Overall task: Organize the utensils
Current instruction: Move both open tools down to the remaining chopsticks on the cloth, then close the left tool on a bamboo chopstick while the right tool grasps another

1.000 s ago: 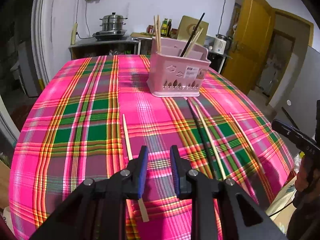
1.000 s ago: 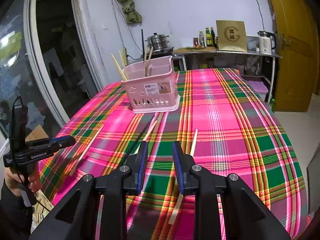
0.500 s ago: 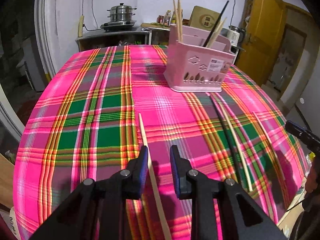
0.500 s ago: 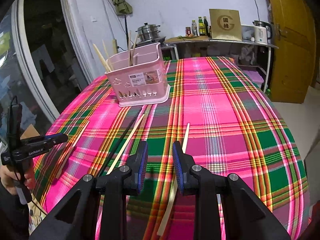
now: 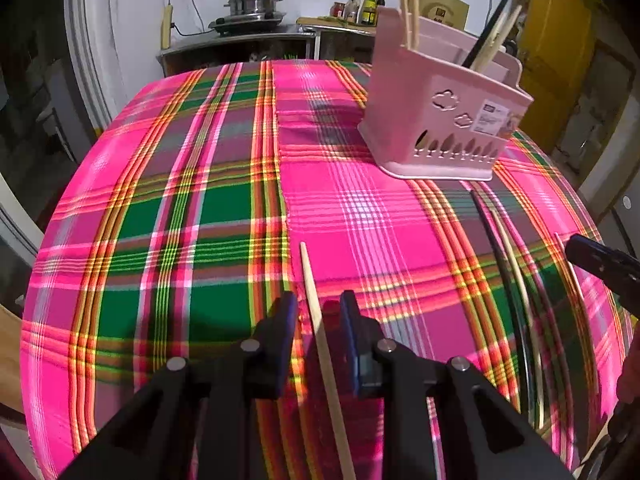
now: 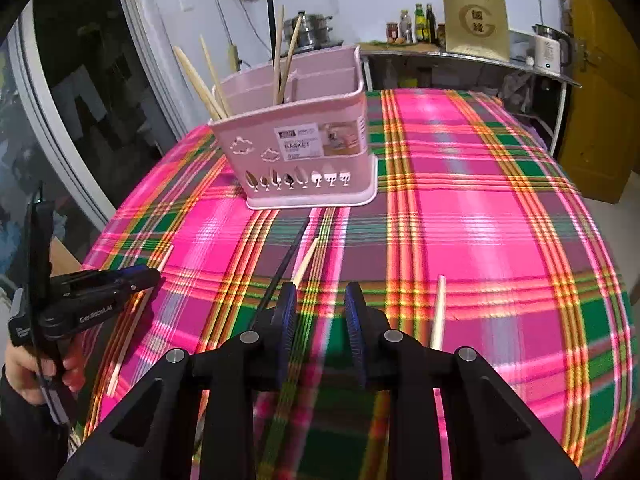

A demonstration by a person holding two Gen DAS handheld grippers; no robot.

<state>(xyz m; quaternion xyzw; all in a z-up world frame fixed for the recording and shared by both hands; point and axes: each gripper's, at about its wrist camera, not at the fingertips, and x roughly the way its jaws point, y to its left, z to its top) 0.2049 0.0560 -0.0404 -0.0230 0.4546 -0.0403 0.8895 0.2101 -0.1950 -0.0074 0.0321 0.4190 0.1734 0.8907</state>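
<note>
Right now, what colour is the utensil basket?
Pale pink basket, clearest in the right wrist view.

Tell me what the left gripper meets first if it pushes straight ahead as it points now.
The left gripper already straddles the loose wooden chopstick; ahead lies bare tablecloth, with the pink basket off to the right.

Pink slotted utensil basket [image 6: 304, 152] upright on plaid cloth, holding several wooden chopsticks and a black one; pale wooden chopsticks [image 5: 320, 328] and one black chopstick [image 6: 286, 256] lying flat nearby.

Black fingers [image 5: 286, 328], blue pads, silver screws
</note>
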